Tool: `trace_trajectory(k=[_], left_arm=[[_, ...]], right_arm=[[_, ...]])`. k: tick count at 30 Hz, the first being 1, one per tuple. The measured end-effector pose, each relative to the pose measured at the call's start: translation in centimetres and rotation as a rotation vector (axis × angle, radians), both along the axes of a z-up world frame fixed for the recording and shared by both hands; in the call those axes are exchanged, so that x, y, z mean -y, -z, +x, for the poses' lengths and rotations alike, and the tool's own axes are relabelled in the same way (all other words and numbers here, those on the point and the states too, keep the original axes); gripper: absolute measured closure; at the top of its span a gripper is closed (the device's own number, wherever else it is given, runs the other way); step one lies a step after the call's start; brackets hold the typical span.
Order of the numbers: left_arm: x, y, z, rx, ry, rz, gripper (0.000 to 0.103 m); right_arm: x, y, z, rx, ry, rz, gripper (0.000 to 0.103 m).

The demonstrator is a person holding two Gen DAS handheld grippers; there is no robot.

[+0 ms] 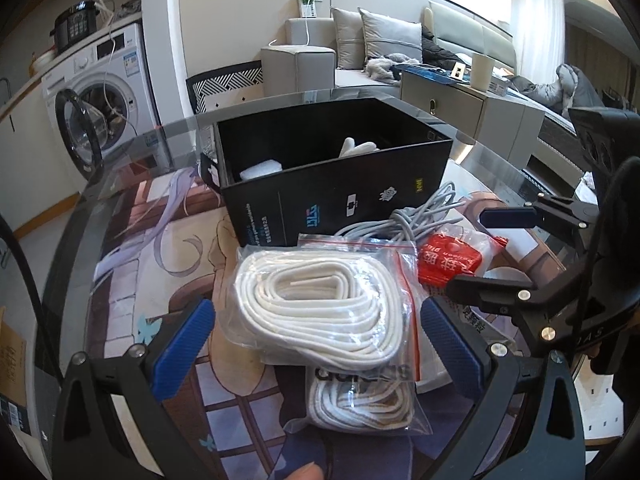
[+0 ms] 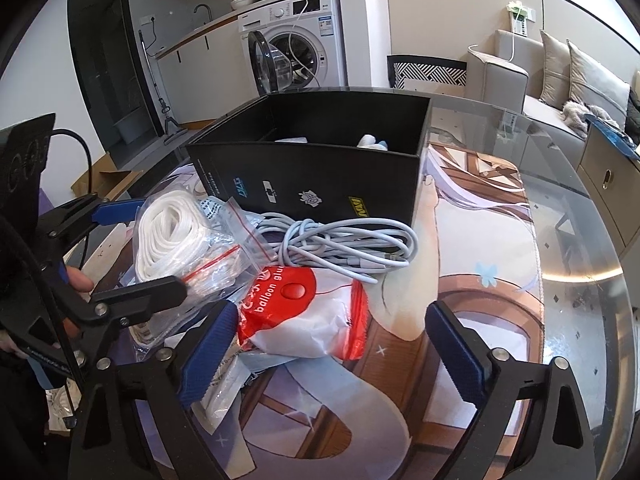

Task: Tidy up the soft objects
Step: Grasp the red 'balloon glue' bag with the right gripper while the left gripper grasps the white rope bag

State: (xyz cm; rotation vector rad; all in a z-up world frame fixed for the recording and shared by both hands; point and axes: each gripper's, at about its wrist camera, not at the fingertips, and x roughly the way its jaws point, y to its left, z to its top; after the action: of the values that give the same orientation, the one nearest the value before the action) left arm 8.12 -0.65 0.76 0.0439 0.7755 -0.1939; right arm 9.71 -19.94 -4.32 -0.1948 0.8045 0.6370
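Note:
A clear zip bag of white cord point(image 1: 320, 312) lies on the printed mat, between the blue pads of my open left gripper point(image 1: 316, 344); it also shows in the right wrist view point(image 2: 172, 236). A second bag of cord point(image 1: 360, 400) lies under it. A red and white balloon-glue packet point(image 2: 304, 316) lies between the pads of my open right gripper point(image 2: 332, 352), nearer the left pad; it shows in the left wrist view point(image 1: 452, 260) too. A grey coiled cable point(image 2: 344, 244) lies before the open black box point(image 2: 312, 176), which holds white items point(image 1: 356, 146).
The glass table's edge point(image 2: 580, 208) curves round the mat. A washing machine point(image 2: 296, 48) with open door stands behind. A sofa point(image 1: 360, 44) and low cabinet point(image 1: 460, 100) lie beyond the table. My right gripper shows at the right of the left wrist view point(image 1: 500, 248).

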Motion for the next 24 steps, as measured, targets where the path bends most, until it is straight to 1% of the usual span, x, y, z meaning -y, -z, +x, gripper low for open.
trace_trajectory(k=[2,6,8,10,12,13,14,16,18,20,24], left_arm=[[-0.3,0.1,0.2,-0.008,-0.004,-0.007,0.0],[-0.4,0.3,0.4,-0.015,0.0,-0.026,0.002],[-0.3,0.3,0.4,-0.017,0.015,-0.033,0.011],[-0.2,0.3,0.3,-0.013,0.023,-0.028,0.013],[-0.1,0.2,0.1,-0.01,0.039,-0.03,0.017],[-0.1,0.2,0.0,-0.011,0.046,-0.039,0.022],[0.0,0.1,-0.1,-0.011,0.055,-0.048,0.024],[0.1,0.1,-0.2,-0.006,0.059,-0.041,0.027],[0.2,0.0,-0.4,-0.001,0.069,-0.04,0.03],[0.2,-0.2,-0.6,0.004,0.07,-0.043,0.033],[0.0,-0.5,-1.0,0.013,0.066,-0.051,0.034]], right_arm=[[-0.2,0.1,0.1,-0.005,-0.006,0.001,0.014],[-0.6,0.2,0.2,-0.009,-0.021,-0.001,0.016],[-0.9,0.2,0.1,-0.011,-0.026,-0.001,0.019],[-1.0,0.3,0.1,-0.013,-0.031,-0.001,0.021],[-1.1,0.3,0.1,-0.018,-0.038,-0.002,0.024],[-1.2,0.4,0.1,-0.021,-0.041,-0.003,0.027],[-1.2,0.4,0.1,-0.023,-0.045,-0.003,0.03],[-1.3,0.4,-0.1,-0.023,-0.055,-0.003,0.035],[-1.3,0.4,-0.4,-0.018,-0.057,-0.009,0.036],[-1.2,0.3,-0.6,-0.011,-0.061,-0.003,0.04],[-0.7,0.0,-1.0,0.002,-0.059,0.01,0.044]])
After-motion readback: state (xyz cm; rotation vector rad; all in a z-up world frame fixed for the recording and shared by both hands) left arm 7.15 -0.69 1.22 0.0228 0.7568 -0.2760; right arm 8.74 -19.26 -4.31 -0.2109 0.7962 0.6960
